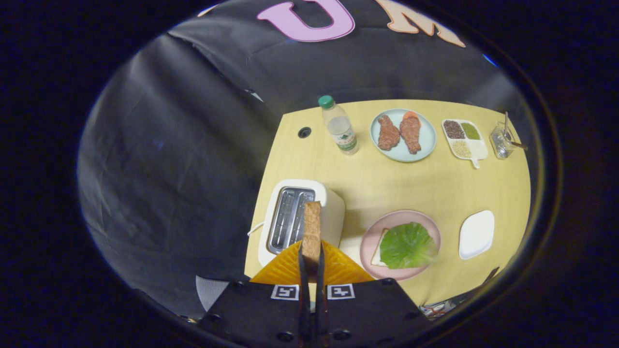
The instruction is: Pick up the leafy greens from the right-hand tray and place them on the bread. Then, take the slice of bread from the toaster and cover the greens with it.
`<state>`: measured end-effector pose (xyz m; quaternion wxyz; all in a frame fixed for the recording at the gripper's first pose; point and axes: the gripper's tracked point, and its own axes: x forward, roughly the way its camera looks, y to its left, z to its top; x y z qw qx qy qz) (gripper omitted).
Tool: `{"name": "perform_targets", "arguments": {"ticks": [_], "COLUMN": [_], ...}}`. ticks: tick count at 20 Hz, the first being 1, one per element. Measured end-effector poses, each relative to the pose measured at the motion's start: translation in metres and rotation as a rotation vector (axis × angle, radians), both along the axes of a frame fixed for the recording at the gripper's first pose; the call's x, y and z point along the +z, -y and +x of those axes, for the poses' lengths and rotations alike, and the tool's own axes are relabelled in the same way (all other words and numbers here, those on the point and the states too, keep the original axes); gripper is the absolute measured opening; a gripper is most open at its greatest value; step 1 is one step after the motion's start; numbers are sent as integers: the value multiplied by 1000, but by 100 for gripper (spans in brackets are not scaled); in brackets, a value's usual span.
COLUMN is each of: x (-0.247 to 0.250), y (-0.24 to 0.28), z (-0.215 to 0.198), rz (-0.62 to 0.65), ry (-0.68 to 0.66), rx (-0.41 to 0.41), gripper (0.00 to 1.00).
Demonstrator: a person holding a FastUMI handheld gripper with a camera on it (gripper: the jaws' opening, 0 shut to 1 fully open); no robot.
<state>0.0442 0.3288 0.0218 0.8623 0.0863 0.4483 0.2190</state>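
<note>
The tool [312, 261] gripped a browned toast slice [312, 232] edgewise, held above the white toaster [290, 217], clear for carrying to the lettuce-topped bread [406, 245].

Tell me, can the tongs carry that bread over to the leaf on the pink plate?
Probably yes. The tongs grip the bread slice above the toaster, and nothing stands between it and the greens.

The gripper [312, 263] has a wide black body with a flat top, dotted with round screw holes along its edges. Two small square black-and-white markers sit side by side near its front edge. Two thin, flat fingers [302, 263] run forward from the middle, with ribbed, fan-shaped pieces spreading out on either side.
</note>
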Motion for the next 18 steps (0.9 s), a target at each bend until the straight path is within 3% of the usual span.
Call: {"name": "perform_targets", "arguments": {"ticks": [9, 18], "x": [-40, -96], "y": [85, 102], "z": [1, 10], "rz": [99, 241], "ry": [-9, -15], "rx": [-107, -120], "gripper": [7, 7]}}
